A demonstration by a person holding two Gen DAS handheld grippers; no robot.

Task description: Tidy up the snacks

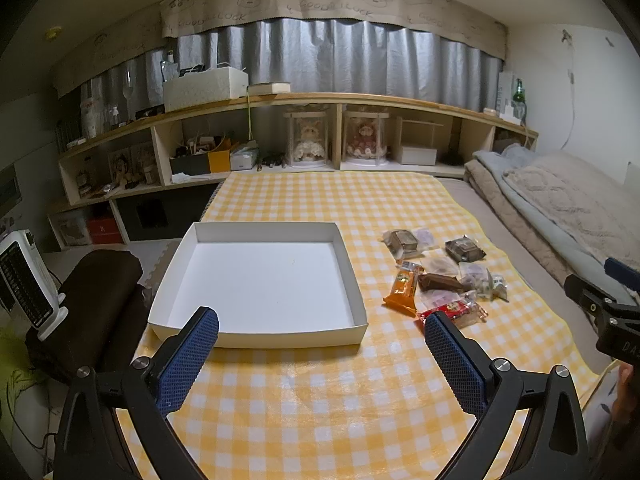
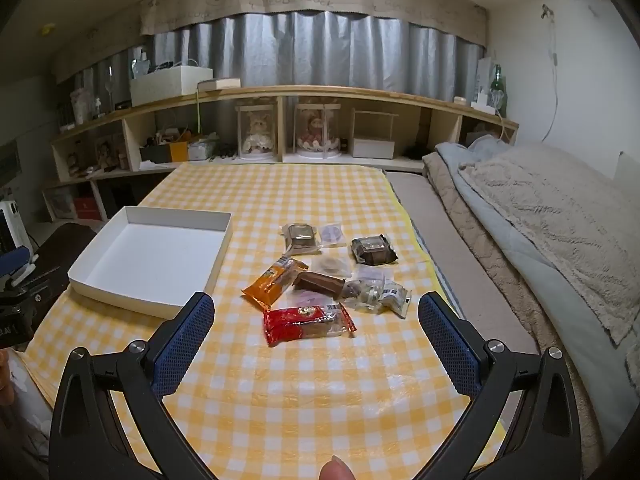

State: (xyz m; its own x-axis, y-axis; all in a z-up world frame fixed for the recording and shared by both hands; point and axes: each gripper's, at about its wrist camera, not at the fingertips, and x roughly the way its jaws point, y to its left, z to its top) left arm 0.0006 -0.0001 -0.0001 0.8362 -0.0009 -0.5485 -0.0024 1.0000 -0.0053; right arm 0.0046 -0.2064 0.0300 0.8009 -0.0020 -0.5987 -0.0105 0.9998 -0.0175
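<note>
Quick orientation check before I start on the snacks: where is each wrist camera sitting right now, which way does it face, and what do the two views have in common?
Left wrist view: on the left gripper, open, tilted down over the checked cloth toward the empty white tray; the right gripper shows at the right edge.
Right wrist view: on the right gripper, open, tilted down at the snack pile, nearest the red packet; a fingertip shows at the bottom.
Shared: tray, snacks, cloth, shelf, bedding.
</note>
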